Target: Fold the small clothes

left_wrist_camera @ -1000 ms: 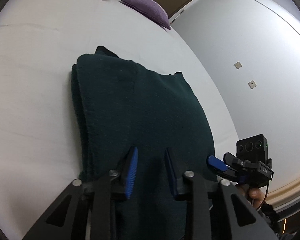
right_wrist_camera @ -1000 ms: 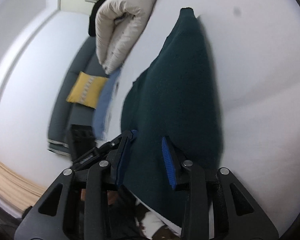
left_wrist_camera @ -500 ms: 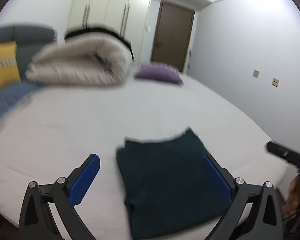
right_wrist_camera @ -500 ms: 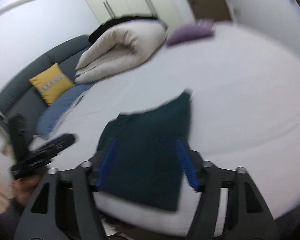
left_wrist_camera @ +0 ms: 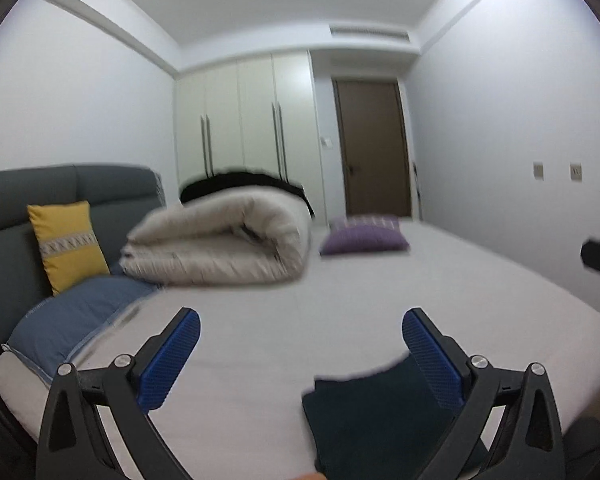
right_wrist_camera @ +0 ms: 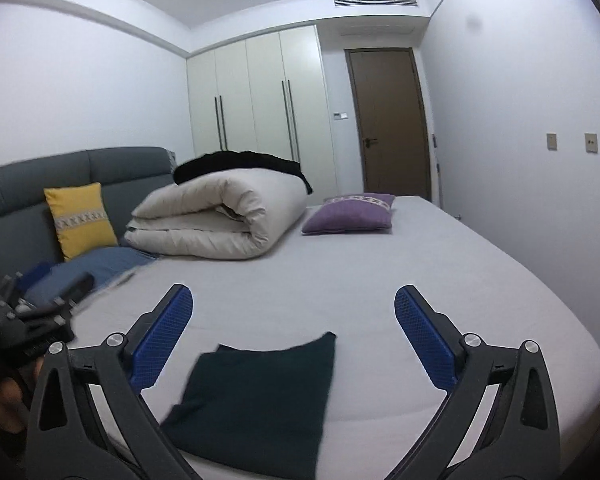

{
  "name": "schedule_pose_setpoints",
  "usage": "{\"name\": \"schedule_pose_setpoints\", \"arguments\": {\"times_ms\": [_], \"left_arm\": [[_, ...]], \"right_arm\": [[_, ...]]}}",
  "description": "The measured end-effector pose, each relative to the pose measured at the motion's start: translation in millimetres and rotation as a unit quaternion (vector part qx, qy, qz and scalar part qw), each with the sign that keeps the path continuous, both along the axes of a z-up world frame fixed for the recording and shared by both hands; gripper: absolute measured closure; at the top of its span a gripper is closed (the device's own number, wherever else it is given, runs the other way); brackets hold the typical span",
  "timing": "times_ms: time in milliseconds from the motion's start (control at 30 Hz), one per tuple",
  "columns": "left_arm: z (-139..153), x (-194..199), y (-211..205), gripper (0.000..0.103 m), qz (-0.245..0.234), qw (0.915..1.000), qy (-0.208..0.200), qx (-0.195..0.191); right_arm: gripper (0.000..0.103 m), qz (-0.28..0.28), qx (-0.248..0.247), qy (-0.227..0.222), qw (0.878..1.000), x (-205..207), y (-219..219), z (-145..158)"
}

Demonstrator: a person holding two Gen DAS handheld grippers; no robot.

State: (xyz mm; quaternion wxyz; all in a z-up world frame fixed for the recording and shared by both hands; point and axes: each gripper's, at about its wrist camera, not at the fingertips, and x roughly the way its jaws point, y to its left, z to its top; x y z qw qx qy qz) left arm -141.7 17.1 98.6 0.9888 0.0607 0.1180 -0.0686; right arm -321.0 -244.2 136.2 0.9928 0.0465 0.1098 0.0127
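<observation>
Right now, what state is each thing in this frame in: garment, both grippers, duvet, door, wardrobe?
Dark green garment: folded, flat on the bed, released.
Left gripper: open, empty.
Right gripper: jaws opening, nothing between them.
Duvet: rolled up.
Door: closed.
Wardrobe: doors shut.

The folded garment [right_wrist_camera: 255,404] is dark green. The bed [right_wrist_camera: 380,280] is white, the duvet [right_wrist_camera: 219,216] cream, one cushion [right_wrist_camera: 350,214] purple, another cushion [right_wrist_camera: 81,220] yellow with a patterned grey band, the headboard [right_wrist_camera: 131,172] grey.
</observation>
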Motion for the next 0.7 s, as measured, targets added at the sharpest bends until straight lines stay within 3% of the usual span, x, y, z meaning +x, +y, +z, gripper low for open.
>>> {"name": "schedule_pose_setpoints", "arguments": {"times_ms": [100, 267, 467, 700], "left_arm": [[-7.9, 2.1, -6.3, 0.0, 0.004, 0.9997, 0.019, 0.013], [-37.3, 23.2, -6.8, 0.0, 0.022, 0.9904, 0.137, -0.003], [-77.6, 48.6, -2.0, 0.0, 0.015, 0.9674, 0.251, -0.025], [-119.1, 58.8, -4.1, 0.0, 0.025, 0.9542, 0.297, -0.023]], "right_arm": [[0.0, 0.008, -0.004, 0.021, 1.0, 0.4, 8.2, 10.2], [0.0, -0.018, -0.002, 0.102, 0.995, 13.4, 17.5, 4.6], [0.0, -0.045, 0.031, 0.206, 0.977, 38.4, 6.4, -38.3], [0.0, -0.071, 0.019, 0.276, 0.958, 65.8, 5.5, -99.8]]}}
